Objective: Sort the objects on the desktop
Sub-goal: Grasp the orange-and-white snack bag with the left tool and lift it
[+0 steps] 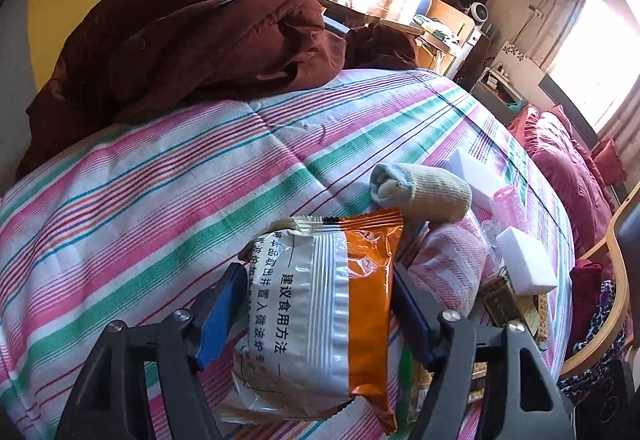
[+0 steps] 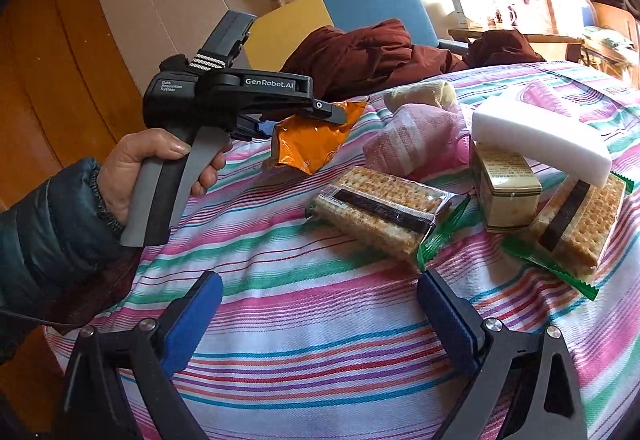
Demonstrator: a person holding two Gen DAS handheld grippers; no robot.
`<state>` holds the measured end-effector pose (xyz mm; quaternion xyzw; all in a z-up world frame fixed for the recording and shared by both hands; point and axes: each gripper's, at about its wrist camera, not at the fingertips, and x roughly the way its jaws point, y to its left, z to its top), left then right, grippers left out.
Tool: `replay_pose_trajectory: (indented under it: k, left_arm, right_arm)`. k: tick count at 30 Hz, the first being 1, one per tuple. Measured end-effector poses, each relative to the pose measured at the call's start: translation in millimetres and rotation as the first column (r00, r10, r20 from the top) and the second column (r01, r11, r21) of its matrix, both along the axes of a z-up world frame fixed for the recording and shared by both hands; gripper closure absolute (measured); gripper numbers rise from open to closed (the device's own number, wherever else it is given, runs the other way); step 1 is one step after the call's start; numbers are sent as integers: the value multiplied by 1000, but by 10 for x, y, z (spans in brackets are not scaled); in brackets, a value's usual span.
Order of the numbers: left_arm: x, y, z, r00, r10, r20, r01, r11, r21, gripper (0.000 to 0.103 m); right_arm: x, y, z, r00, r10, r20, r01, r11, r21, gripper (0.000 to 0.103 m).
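An orange and white snack packet [image 1: 320, 304] sits between the blue pads of my left gripper [image 1: 316, 306], which touch both its sides and are shut on it. In the right wrist view a hand holds that left gripper [image 2: 304, 124] with the orange packet [image 2: 312, 140] at its tip, just over the striped cloth [image 2: 320, 360]. My right gripper [image 2: 320, 312] hangs open over bare cloth with nothing between its fingers. Ahead of it lie two cracker packs [image 2: 380, 208] [image 2: 580, 224], a small cream box [image 2: 508, 184] and a white sponge block [image 2: 540, 136].
A rolled beige sock [image 1: 424, 192], a pink cloth roll [image 1: 448, 264] and pink rollers [image 1: 508, 204] crowd the right side with more white sponges [image 1: 524, 260]. A maroon jacket [image 1: 180, 40] is heaped at the far edge against a blue and yellow chair [image 2: 360, 8].
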<state>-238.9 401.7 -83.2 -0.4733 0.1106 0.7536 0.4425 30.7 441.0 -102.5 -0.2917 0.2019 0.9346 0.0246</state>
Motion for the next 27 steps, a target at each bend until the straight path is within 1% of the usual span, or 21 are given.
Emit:
replay_pose_trajectory:
  k: [5,8,14,19,22,24,26,27]
  left_arm:
    - [202,-25,6,999,1,-38,-3,999,-46,39]
    - [297,-177,16,998,53,-35,-55,997,-51,39]
    - [536,-691,36,987,158,-5,-158,987,-41,39]
    - [958,-1063,57,988,150,-41,-151,988,-37,39]
    - [1216,-1269,74,989,142,-45,-143,990,-21,39]
    - [1367,-1375,86,990,134,-48,-135,991,-15,39]
    - [1493,-1480,93,991,126,-40,-126,992,-5,39]
    - [1548,-1523,97,992,121,-43,-121,993,-3,39]
  right_arm:
    - [1,0,0,1000,0,2,0,1000,0,4]
    - [0,2,1,1000,1,3,-1,1000,-1,4]
    - [13,36,-2,1000,12,-6,-12,1000,-29,2]
    - [28,48,4,999,32,-9,-32,999,-44,2]
    - [18,55,23,998,60,15,-59,997,-46,1]
    - [15,52,59,996,73,45,-71,997,-39,4]
    - [13,18,120,992,92,81,-94,995,22,16]
    - [16,0,168,991,101,91,-106,993,58,17]
